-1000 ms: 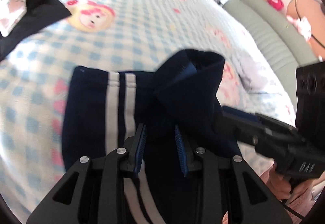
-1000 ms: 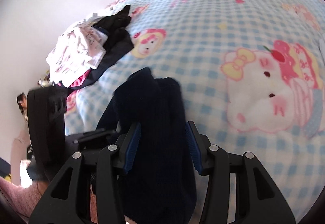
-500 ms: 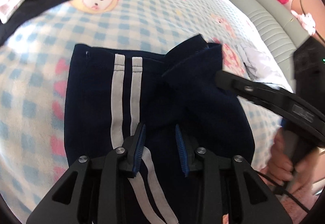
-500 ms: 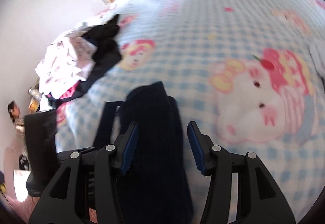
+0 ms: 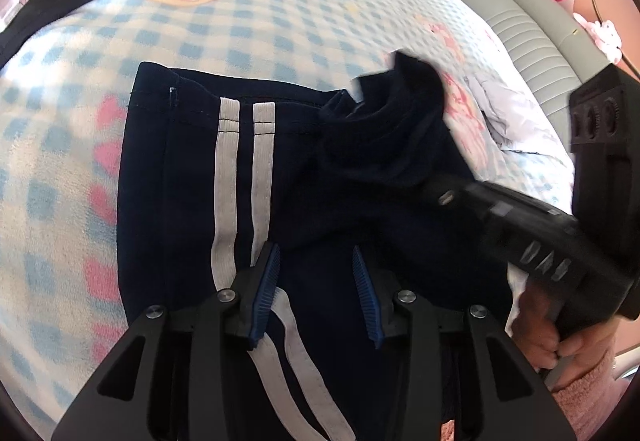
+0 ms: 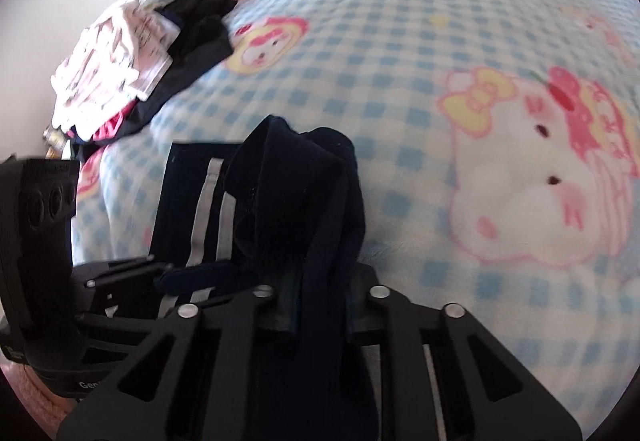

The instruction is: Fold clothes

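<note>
Navy trousers with two white side stripes lie on the checked blanket; they also show in the right wrist view. My left gripper is open just above the navy cloth, its blue pads apart. My right gripper is shut on a bunched fold of the navy trousers and holds it raised over the flat part. In the left wrist view the right gripper comes in from the right with the lifted fold.
A pile of black and pink-white clothes lies at the blanket's far left. A blue-and-white checked blanket with cartoon prints covers the bed. A grey padded headboard runs along the right. A crumpled pale cloth lies by it.
My right gripper has closed on the navy fold, which is now bunched and raised. The left gripper stays open over the cloth, and more of the striped leg shows.
</note>
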Demonstrator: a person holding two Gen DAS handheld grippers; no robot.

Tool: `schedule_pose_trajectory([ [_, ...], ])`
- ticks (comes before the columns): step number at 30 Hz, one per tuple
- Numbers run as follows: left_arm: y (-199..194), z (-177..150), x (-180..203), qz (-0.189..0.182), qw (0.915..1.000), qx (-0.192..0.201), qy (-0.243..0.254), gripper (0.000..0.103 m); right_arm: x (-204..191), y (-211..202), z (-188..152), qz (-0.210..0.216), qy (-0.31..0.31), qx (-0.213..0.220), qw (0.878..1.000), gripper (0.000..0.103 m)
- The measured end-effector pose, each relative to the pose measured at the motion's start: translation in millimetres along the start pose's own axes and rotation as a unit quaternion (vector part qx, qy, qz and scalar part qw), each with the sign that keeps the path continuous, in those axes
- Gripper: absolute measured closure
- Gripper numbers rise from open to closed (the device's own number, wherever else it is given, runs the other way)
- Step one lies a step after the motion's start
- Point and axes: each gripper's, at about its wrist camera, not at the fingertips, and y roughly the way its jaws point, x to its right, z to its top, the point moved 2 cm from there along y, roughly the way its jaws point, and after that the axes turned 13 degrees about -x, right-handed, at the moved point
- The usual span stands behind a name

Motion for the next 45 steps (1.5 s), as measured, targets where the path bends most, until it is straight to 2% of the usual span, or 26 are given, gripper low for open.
schedule_pose_trajectory([
  [4, 1, -2, -5, 0.003, 1.0000, 0.001, 0.000, 0.063, 27, -24, -2, -0.026, 0.067, 0.057, 0.996, 0.095],
  [8, -1, -2, -8, -0.006, 1.0000, -0.002, -0.001, 0.063, 64, -15, -2, -0.040, 0.135, 0.030, 0.990, 0.092],
  [10, -1, -3, -8, 0.001, 1.0000, -0.003, 0.005, 0.063, 72, -16, -7, -0.060, 0.154, 0.036, 0.986, 0.087],
  [13, -2, -5, 1, 0.035, 0.9984, -0.009, 0.045, 0.063, 81, -31, -16, -0.076, 0.196, 0.074, 0.975, 0.082],
  [15, -15, -3, 4, 0.025, 0.9986, -0.002, 0.047, 0.063, 87, -49, -23, -0.077, 0.227, 0.109, 0.965, 0.082],
  [16, -24, -2, 4, 0.011, 0.9988, 0.013, 0.046, 0.063, 88, -56, -25, -0.067, 0.228, 0.122, 0.964, 0.080],
  [18, -42, 3, -1, -0.013, 0.9981, 0.046, 0.038, 0.063, 80, -59, -22, -0.040, 0.189, 0.113, 0.975, 0.078],
  [19, -47, 5, -6, -0.014, 0.9979, 0.058, 0.027, 0.063, 76, -61, -20, -0.026, 0.169, 0.108, 0.979, 0.076],
  [21, -50, 12, -20, 0.009, 0.9971, 0.076, -0.004, 0.063, 62, -49, -12, -0.013, 0.116, 0.069, 0.991, 0.074],
  [22, -47, 14, -29, 0.027, 0.9966, 0.075, -0.022, 0.063, 57, -44, -10, -0.026, 0.107, 0.062, 0.992, 0.073],
  [23, -40, 13, -32, 0.029, 0.9966, 0.070, -0.034, 0.063, 55, -40, -8, -0.041, 0.105, 0.059, 0.992, 0.071],
  [25, -43, 11, -41, 0.019, 0.9960, 0.074, -0.046, 0.063, 57, -29, -3, -0.043, 0.112, 0.053, 0.991, 0.070],
  [26, -49, 8, -41, 0.028, 0.9950, 0.083, -0.047, 0.063, 63, -28, -3, -0.062, 0.127, 0.057, 0.988, 0.071],
  [28, -58, 5, -34, 0.042, 0.9926, 0.107, -0.038, 0.060, 77, -35, -5, -0.098, 0.164, 0.080, 0.978, 0.071],
  [29, -62, 5, -30, 0.053, 0.9911, 0.118, -0.030, 0.055, 83, -43, -8, -0.113, 0.187, 0.101, 0.971, 0.070],
  [31, -74, 3, -32, 0.058, 0.9897, 0.130, -0.014, 0.054, 87, -53, -7, -0.073, 0.186, 0.109, 0.974, 0.070],
  [33, -69, 10, -17, 0.033, 0.9911, 0.128, 0.014, 0.054, 76, -54, -3, -0.038, 0.144, 0.093, 0.985, 0.070],
  [35, -54, 22, 0, 0.032, 0.9922, 0.113, 0.042, 0.054, 55, -50, 0, -0.026, 0.081, 0.073, 0.994, 0.070],
  [36, -45, 28, 5, 0.040, 0.9931, 0.099, 0.049, 0.054, 43, -43, 4, -0.018, 0.043, 0.053, 0.997, 0.070],
  [38, -26, 44, 11, 0.070, 0.9936, 0.076, 0.046, 0.054, 29, -27, 8, -0.029, 0.008, 0.024, 0.999, 0.070],
  [39, -18, 51, 14, 0.086, 0.9931, 0.066, 0.044, 0.054, 28, -19, 10, -0.057, 0.010, 0.020, 0.998, 0.070],
  [40, -18, 54, 11, 0.114, 0.9906, 0.067, 0.036, 0.054, 31, -16, 13, -0.083, 0.023, 0.025, 0.996, 0.074],
  [42, -27, 56, 7, 0.150, 0.9852, 0.079, 0.024, 0.054, 34, -31, 13, -0.165, 0.065, 0.075, 0.981, 0.073],
  [43, -35, 55, 6, 0.160, 0.9828, 0.090, 0.018, 0.053, 33, -44, 10, -0.165, 0.075, 0.102, 0.978, 0.072],
  [45, -50, 48, 6, 0.147, 0.9832, 0.107, 0.011, 0.051, 32, -65, 3, -0.100, 0.090, 0.117, 0.984, 0.072],
])
